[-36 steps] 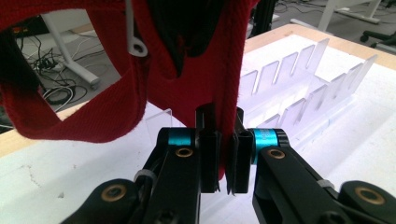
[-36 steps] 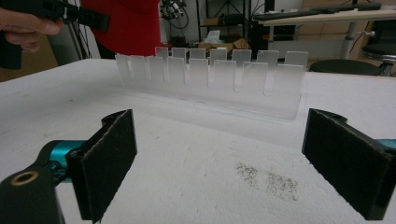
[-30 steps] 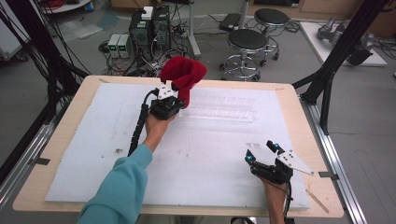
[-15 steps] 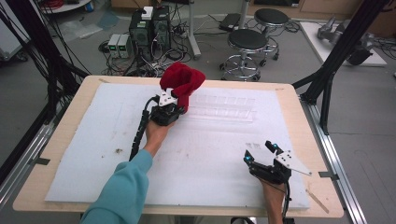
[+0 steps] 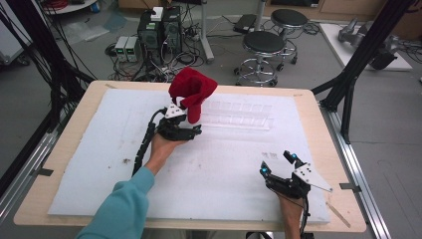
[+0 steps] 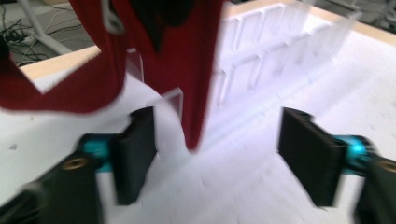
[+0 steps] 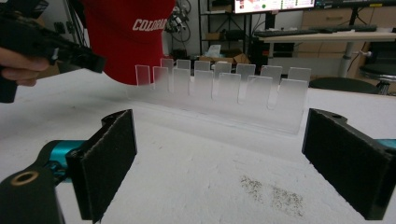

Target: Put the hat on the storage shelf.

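Above the clear rack (image 5: pixel 239 115), red cap (image 5: pixel 192 89) hanging ahead of left gripper (image 5: pixel 191 130), jaws spread, right gripper (image 5: pixel 277 163) likewise.

You get even, bright overhead light on the white table cover (image 5: pixel 239 169), with only faint, soft shadows. The high view is slightly soft and low in detail. Your left gripper view is smeared by motion blur, so the red cap (image 6: pixel 154 56) and the clear rack (image 6: pixel 271 51) lose their edges. Your right gripper view is sharper, though its near jaws look fuzzy.
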The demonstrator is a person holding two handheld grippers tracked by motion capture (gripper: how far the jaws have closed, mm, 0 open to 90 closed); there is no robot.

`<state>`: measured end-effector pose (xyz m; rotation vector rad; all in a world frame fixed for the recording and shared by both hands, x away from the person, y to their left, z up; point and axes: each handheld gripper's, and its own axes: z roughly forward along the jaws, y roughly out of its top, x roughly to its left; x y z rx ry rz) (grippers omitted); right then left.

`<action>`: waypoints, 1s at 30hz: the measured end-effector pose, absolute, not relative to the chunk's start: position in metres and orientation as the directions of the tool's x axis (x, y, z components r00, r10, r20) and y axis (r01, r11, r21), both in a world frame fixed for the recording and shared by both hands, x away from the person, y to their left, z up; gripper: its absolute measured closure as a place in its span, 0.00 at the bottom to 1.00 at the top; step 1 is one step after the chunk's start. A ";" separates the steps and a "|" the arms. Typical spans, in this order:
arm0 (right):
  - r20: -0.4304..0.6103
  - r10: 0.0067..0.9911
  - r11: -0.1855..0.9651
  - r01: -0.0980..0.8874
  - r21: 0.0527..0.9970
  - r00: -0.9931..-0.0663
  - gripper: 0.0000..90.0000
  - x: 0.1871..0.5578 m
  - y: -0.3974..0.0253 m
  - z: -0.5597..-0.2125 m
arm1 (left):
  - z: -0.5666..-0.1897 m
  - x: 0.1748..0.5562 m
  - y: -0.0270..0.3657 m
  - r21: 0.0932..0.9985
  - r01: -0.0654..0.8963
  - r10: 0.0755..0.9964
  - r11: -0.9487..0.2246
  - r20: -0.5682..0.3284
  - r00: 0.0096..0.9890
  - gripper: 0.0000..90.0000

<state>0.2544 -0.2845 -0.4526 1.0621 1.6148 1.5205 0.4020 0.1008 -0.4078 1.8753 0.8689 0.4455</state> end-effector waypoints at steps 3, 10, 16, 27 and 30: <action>0.058 0.894 -0.015 0.101 0.995 -0.443 0.10 0.253 -0.285 -0.453 | -0.407 0.381 0.119 0.885 0.369 0.675 -0.284 -0.089 0.732 0.17; 0.067 0.893 -0.022 0.105 0.994 -0.444 0.10 0.254 -0.286 -0.453 | -0.404 0.337 0.173 0.930 0.262 0.645 -0.259 -0.035 0.763 0.18; 0.054 0.894 -0.011 0.098 0.995 -0.445 0.10 0.253 -0.284 -0.453 | -0.407 0.314 0.214 0.943 0.232 0.665 -0.240 -0.014 0.746 0.18; 0.036 0.898 -0.002 0.077 0.997 -0.438 0.10 0.251 -0.283 -0.454 | -0.432 0.277 0.288 0.979 0.124 0.724 -0.162 0.032 0.689 0.17; 0.033 0.899 0.001 0.077 0.997 -0.437 0.10 0.251 -0.283 -0.453 | -0.443 0.272 0.300 0.989 0.112 0.743 -0.099 -0.002 0.669 0.17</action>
